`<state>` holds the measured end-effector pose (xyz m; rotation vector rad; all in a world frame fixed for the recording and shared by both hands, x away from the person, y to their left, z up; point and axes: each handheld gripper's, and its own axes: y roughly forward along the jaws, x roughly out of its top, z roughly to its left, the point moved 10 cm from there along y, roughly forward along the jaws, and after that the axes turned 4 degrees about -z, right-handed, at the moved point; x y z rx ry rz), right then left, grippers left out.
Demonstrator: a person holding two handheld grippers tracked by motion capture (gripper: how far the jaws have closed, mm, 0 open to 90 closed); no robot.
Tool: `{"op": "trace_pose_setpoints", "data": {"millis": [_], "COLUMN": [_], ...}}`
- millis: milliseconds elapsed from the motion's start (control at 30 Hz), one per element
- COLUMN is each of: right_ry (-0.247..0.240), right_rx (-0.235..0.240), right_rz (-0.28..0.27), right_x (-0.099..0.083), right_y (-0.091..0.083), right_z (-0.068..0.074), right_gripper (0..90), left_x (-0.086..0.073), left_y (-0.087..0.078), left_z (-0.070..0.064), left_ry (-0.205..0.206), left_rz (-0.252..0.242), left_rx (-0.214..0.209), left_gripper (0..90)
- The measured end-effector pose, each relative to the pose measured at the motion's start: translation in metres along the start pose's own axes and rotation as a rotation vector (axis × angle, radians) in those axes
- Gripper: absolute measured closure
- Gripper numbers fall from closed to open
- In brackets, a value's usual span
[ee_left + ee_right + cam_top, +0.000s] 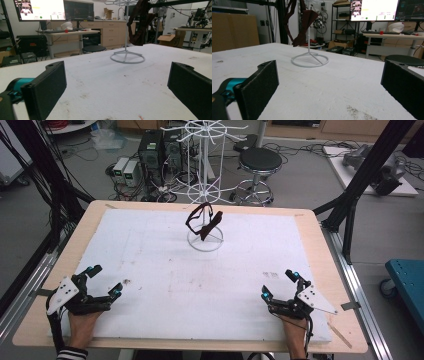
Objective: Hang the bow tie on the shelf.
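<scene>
Black foam-padded jaws on both hand-held grippers are standing wide apart, holding nothing. The left gripper (102,281) is resting at the near left corner of the table, and the right gripper (280,282) is resting at the near right corner, each held by a hand coming in from the bottom edge. Both are pointing toward the middle of the table.

Well apart from them, past the table's centre, a white wire stand (205,195) is rising from a ring-shaped base. A dark maroon bow tie (204,222) with its strap is hanging from one of the stand's lower arms, dangling just above the base. In the left gripper view the bow tie (140,23) is hanging straight ahead; in the right gripper view the same tie (299,22) is hanging ahead and to the left.

Judging by this, the work on the tie is not yet begun: nothing is being touched, and the whole reach and grasp are remaining.

A white foam sheet (150,270), lightly stained, is covering the wooden tabletop (320,240). Beyond it, a black stool (259,161), computer towers and loose cables are sitting on a grey floor, with monitors and desks farther off.
</scene>
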<state>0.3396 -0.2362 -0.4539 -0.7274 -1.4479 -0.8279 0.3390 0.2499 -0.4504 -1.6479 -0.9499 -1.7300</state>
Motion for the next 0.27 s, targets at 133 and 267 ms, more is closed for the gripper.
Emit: {"op": "trace_pose_setpoints", "data": {"millis": [133,267], "right_ry": [-0.009,-0.005], "right_rx": [-0.002,-0.003], "right_rz": [0.001,-0.003], "right_x": [-0.0004,-0.0002], "right_y": [0.0000,-0.0002], "right_z": [0.0004,0.0004], "right_gripper": [0.7,0.7], "left_x": [-0.0004,-0.0001], "left_y": [0.0003,0.0001], "left_z": [0.0002,0.0001], "left_ry": [0.001,0.000], "left_rz": [0.004,0.001], "left_rx": [0.000,0.001], "left_gripper": [2.6,2.6]}}
